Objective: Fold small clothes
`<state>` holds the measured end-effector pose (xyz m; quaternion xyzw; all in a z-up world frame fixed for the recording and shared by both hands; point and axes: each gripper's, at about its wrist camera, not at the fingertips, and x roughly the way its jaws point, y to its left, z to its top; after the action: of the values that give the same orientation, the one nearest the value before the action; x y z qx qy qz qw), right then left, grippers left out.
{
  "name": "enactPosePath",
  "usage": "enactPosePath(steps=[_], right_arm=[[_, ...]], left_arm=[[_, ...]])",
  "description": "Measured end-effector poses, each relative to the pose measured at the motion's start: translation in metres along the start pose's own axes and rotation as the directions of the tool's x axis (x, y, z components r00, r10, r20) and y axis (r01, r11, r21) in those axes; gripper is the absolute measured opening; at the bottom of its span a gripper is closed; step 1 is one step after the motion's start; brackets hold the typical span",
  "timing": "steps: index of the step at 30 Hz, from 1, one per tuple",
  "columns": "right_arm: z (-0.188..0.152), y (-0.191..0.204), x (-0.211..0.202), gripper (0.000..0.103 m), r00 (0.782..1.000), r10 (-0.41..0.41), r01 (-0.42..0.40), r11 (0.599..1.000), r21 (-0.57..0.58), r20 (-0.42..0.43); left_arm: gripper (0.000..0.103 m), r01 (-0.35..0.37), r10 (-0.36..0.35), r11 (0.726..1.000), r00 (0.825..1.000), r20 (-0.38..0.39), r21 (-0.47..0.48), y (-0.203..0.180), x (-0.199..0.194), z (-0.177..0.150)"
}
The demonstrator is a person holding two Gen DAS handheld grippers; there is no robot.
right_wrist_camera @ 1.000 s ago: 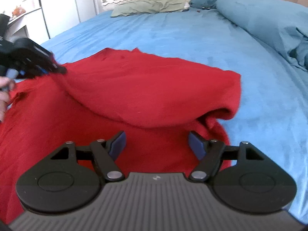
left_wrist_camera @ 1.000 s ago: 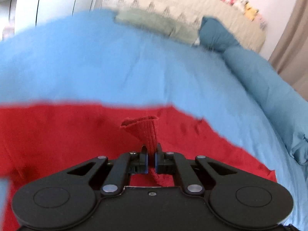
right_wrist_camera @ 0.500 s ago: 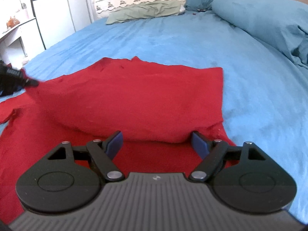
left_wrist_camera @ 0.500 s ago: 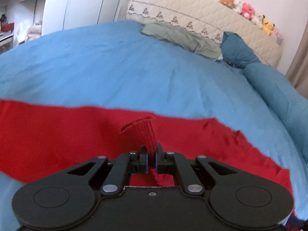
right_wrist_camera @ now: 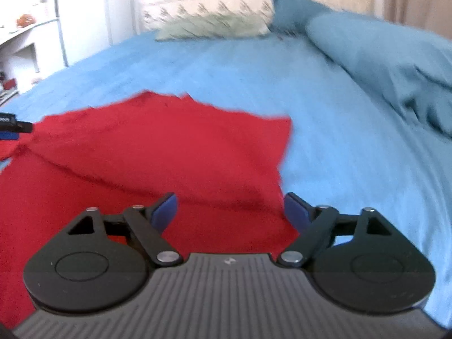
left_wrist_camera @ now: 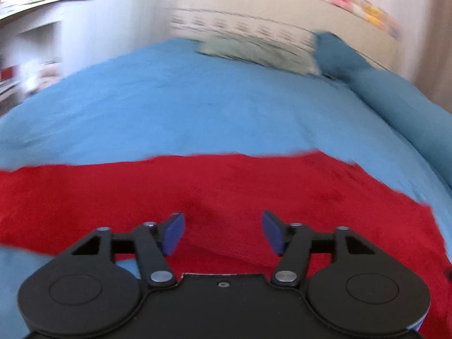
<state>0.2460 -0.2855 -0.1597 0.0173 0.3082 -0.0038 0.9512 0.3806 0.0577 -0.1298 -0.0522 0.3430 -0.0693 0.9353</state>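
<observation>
A red garment (left_wrist_camera: 254, 192) lies spread on the blue bed sheet (left_wrist_camera: 183, 113), with one layer folded over another. In the left wrist view my left gripper (left_wrist_camera: 223, 233) hovers over the garment's near edge; its jaws are opening and no cloth is pinched between the blue pads (left_wrist_camera: 173, 234). In the right wrist view the red garment (right_wrist_camera: 169, 152) fills the left half, its folded flap ending in a straight right edge. My right gripper (right_wrist_camera: 230, 212) stands over that flap, jaws opening wide with nothing gripped. The left gripper's tip (right_wrist_camera: 12, 127) shows at the far left edge.
A grey-green pillow (right_wrist_camera: 214, 26) and a dark teal pillow (right_wrist_camera: 293, 8) lie at the head of the bed. A bunched blue duvet (right_wrist_camera: 395, 62) runs along the right side. White cupboards and shelves (right_wrist_camera: 42, 36) stand beyond the bed's left edge.
The left gripper has let go of the red fabric strip it was pinching and its jaws have spread. The folded flap has settled flatter. The right gripper's jaws have widened a little.
</observation>
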Motion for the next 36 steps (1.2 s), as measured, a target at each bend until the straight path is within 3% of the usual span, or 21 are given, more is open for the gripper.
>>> enactPosePath(steps=[4,8,10,13,16,20,24,26,28,36], right_arm=[[0.018,0.016,0.027,0.103,0.998,0.064,-0.064,0.998,0.026,-0.014],[0.014,0.024,0.062,0.103,0.998,0.011,-0.012,1.0,-0.008,-0.067],[0.007,0.016,0.068,0.103,0.996,-0.024,0.025,1.0,0.007,-0.082],[0.0,-0.002,0.064,0.103,0.997,-0.006,0.012,0.996,0.084,-0.072],[-0.002,-0.004,0.058,0.103,0.997,-0.017,0.022,0.997,0.074,-0.07],[0.004,-0.001,0.047,0.103,0.994,-0.071,0.076,0.995,0.062,-0.081],[0.019,0.005,0.021,0.103,0.998,-0.054,0.056,0.997,0.061,-0.04],[0.029,0.013,0.004,0.103,0.999,-0.033,0.034,0.998,0.051,-0.022],[0.039,0.024,-0.009,0.103,1.0,-0.013,0.013,0.999,0.042,-0.006],[0.075,0.093,-0.041,0.103,0.998,-0.01,0.01,1.0,0.004,0.065]], left_arm=[[0.068,0.068,-0.065,0.995,0.997,-0.049,0.075,-0.025,0.019,-0.001],[0.068,0.076,-0.066,0.994,0.99,-0.123,0.073,-0.034,0.045,-0.008],[0.068,0.077,-0.069,0.995,0.99,-0.122,0.064,-0.033,0.05,-0.011],[0.068,0.076,-0.066,0.994,0.991,-0.12,0.083,-0.031,0.048,-0.012],[0.068,0.066,-0.054,0.994,0.991,-0.121,0.09,-0.032,0.043,-0.011],[0.068,0.041,-0.033,0.996,0.995,-0.097,0.074,-0.026,0.026,-0.002],[0.073,0.02,-0.018,0.998,0.999,-0.044,0.055,-0.016,-0.012,0.009],[0.096,0.005,-0.005,0.999,1.0,-0.012,0.037,-0.01,-0.035,0.014],[0.103,-0.007,0.006,1.0,1.0,0.019,0.016,-0.004,-0.055,0.018],[0.103,-0.007,0.018,0.987,0.998,0.063,-0.161,0.053,-0.119,0.024]])
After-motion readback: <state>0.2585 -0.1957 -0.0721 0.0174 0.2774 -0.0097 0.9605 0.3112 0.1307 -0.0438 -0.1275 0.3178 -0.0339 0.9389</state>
